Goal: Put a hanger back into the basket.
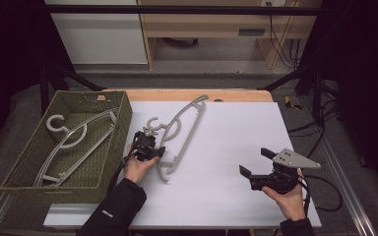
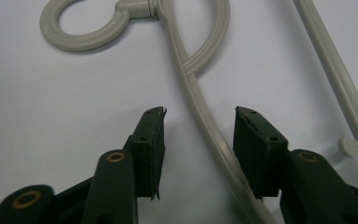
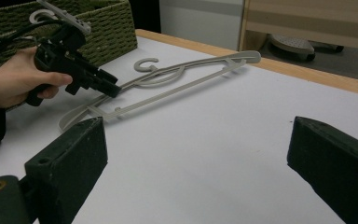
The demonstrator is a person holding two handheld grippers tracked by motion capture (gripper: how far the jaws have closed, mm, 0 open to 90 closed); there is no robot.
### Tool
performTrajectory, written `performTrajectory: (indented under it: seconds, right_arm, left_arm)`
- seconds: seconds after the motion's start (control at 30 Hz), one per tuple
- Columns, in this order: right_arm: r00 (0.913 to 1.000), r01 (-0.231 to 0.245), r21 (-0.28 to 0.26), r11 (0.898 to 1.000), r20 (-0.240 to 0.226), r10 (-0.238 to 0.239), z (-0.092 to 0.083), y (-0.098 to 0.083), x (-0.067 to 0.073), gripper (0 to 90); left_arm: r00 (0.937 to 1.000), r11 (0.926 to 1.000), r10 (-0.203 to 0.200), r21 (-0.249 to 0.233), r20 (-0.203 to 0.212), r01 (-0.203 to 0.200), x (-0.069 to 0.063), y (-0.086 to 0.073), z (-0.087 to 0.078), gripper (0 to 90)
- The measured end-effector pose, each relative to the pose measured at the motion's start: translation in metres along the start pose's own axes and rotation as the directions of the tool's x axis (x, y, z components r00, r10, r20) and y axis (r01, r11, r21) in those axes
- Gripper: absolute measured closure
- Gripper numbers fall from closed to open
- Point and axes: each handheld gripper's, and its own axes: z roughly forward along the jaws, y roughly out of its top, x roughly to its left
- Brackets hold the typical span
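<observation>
While the left hand-held gripper (image 2: 199,116) straddles the grey hanger (image 2: 200,107) unclamped on the tabletop (image 1: 226,147), the right hand-held gripper (image 3: 198,154) gapes wide.

My left hand (image 1: 137,167) reaches in from the lower edge, dark sleeve to the wrist, and holds the left gripper (image 1: 146,142) tipped down toward the surface. Its two black jaws stand part-way apart, pads facing each other, neither pad pressing on anything. My right hand (image 1: 288,195) rests low at the near right, cupping the right gripper (image 1: 256,162) from below, body level, jaws pointing left and spread wide with bare space between them.
</observation>
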Motion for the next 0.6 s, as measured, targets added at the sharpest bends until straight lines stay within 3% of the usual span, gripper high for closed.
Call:
performTrajectory:
  seconds: [0.13, 0.23, 0.43, 0.6]
  right_arm:
    - [1.0, -0.002, 0.003, 1.0, -0.003, 0.002, 0.0011, -0.0003, 0.0002, 5.1]
    - [1.0, -0.001, 0.004, 1.0, -0.003, 0.001, 0.0013, -0.0006, 0.0002, 5.0]
    - [1.0, -0.005, 0.004, 1.0, -0.007, 0.005, 0.0009, -0.0003, 0.0008, 5.1]
    - [1.0, 0.002, 0.007, 1.0, -0.008, -0.002, 0.0014, -0.0009, 0.0003, 5.1]
  left_arm:
    - [0.9999, 1.0, -0.001, 0.006, 0.014, 0.0, -0.0016, -0.0004, -0.0004, 61.0]
    - [0.9999, 1.0, 0.002, 0.009, 0.017, -0.002, -0.0046, 0.0005, -0.0006, 71.2]
    - [0.9995, 0.9996, -0.015, 0.023, 0.029, 0.015, -0.0016, 0.0021, -0.0016, 73.0]
    - [1.0, 0.9991, -0.001, 0.042, 0.001, 0.001, 0.002, 0.0006, -0.006, 75.8]
